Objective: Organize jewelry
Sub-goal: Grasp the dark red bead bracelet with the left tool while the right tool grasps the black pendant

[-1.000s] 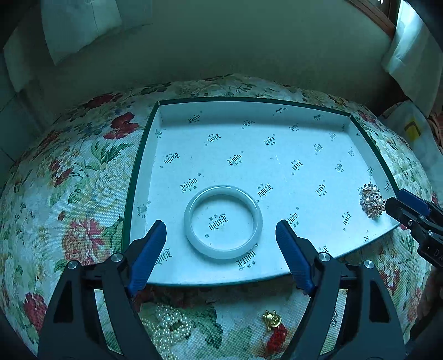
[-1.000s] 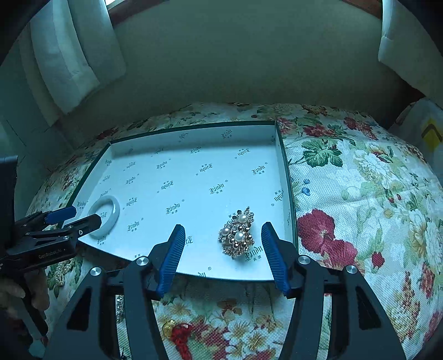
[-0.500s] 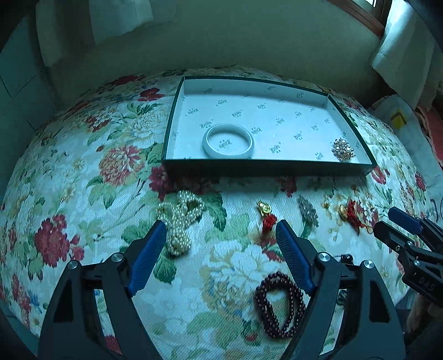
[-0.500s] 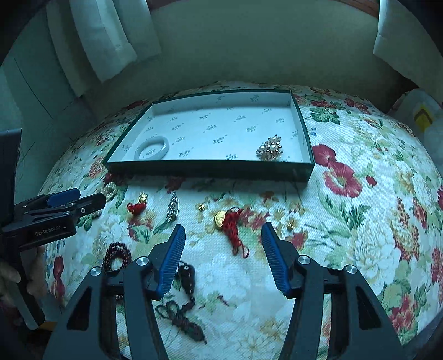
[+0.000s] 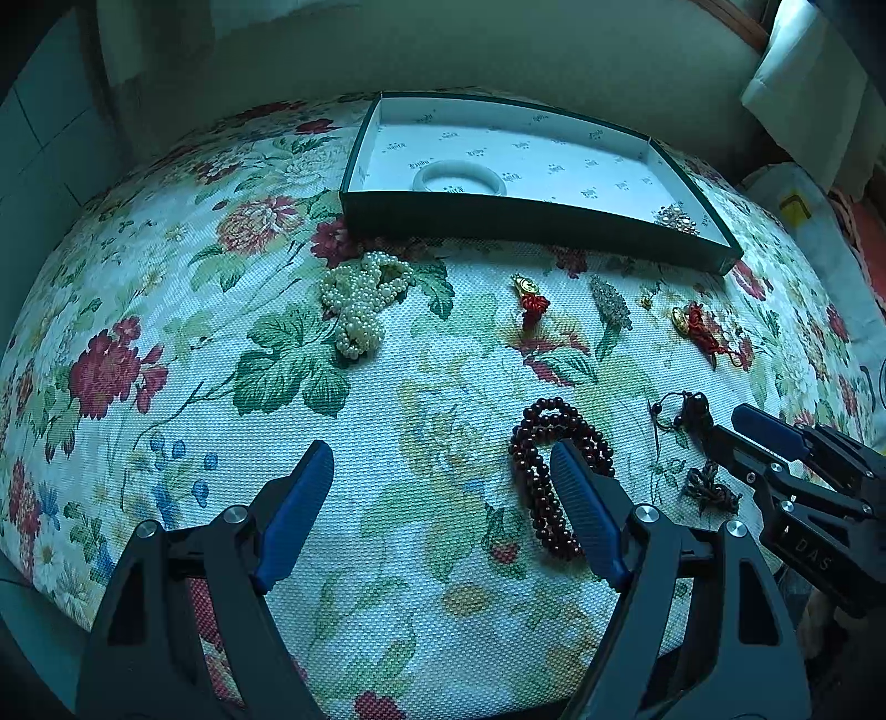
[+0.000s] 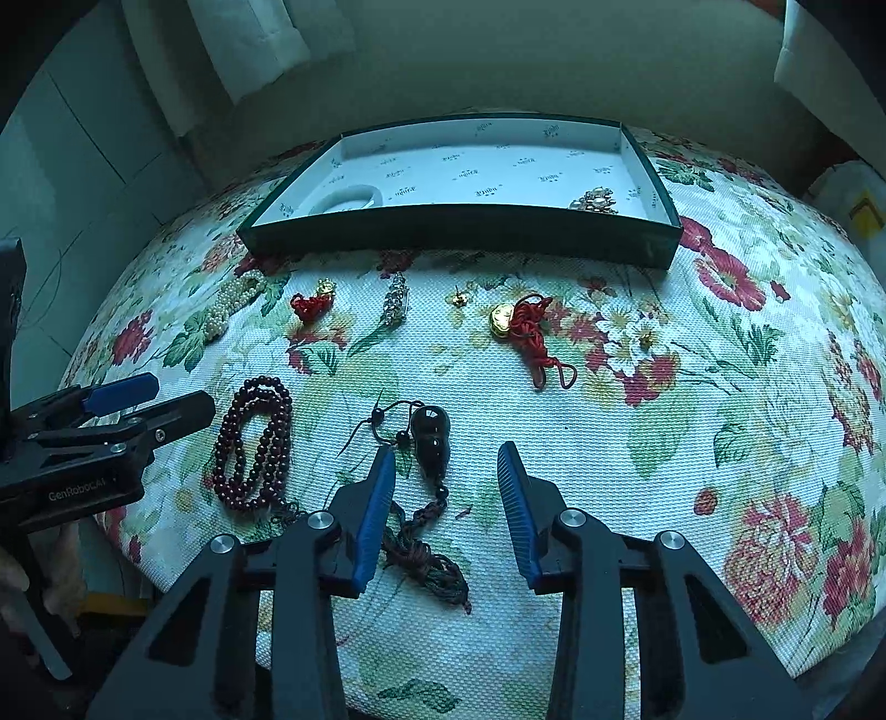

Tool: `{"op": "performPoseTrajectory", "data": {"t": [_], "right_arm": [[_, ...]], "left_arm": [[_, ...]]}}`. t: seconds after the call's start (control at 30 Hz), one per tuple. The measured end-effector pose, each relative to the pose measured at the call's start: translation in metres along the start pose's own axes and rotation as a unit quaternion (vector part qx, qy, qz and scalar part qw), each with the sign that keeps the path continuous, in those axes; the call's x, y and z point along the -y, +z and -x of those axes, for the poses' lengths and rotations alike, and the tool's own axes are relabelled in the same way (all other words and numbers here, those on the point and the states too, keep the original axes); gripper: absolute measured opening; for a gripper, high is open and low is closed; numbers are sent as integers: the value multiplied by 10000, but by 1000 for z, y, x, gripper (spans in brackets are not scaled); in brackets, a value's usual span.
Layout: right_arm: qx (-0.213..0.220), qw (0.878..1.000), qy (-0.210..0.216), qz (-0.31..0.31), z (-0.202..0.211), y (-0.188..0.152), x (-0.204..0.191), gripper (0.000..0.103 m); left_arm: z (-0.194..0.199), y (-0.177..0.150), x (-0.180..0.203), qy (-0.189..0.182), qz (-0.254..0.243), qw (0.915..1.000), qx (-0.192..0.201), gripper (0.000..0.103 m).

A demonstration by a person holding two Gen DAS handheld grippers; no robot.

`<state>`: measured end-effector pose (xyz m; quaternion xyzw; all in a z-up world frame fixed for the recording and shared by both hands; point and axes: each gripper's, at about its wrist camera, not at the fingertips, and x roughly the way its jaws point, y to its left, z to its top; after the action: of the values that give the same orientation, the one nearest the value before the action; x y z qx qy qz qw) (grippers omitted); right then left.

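Observation:
A green-rimmed tray (image 5: 531,213) (image 6: 459,230) lies at the far side of the floral table, holding a white bangle (image 5: 459,176) (image 6: 349,198) and a pearl brooch (image 5: 676,217) (image 6: 593,200). Loose on the cloth are a pearl necklace (image 5: 362,299), two gold charms with red cords (image 5: 530,293) (image 6: 523,327), a crystal brooch (image 6: 397,304), a dark red bead strand (image 5: 554,471) (image 6: 255,443) and a dark pendant on a cord (image 6: 429,443). My left gripper (image 5: 443,493) is open and empty beside the bead strand. My right gripper (image 6: 446,493) is open and empty over the pendant.
A small gold stud (image 6: 458,299) lies near the tray's front wall. The flowered cloth (image 6: 747,387) rounds off to table edges on all sides. A wall and pale curtains (image 6: 255,44) stand behind the table.
Both grippers have pulled back from the tray toward the near table edge, bringing the loose jewelry into view. The bangle and pearl brooch stay in the tray. Both stay open.

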<state>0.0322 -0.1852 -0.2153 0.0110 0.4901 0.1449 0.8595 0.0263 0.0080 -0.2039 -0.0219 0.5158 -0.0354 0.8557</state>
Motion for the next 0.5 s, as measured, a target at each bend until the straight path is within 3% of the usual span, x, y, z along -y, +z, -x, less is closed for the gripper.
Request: {"op": "performPoseTrajectory", "data": {"t": [0.27, 0.5], "right_arm": [[-13, 9999, -39, 118, -11, 8, -7, 34], [-52, 9998, -56, 178, -15, 9, -7, 17]], "left_arm": [[-3, 0, 3, 2, -40, 10000, -17, 80], [-6, 0, 12, -66, -128, 9999, -43, 80]]}}
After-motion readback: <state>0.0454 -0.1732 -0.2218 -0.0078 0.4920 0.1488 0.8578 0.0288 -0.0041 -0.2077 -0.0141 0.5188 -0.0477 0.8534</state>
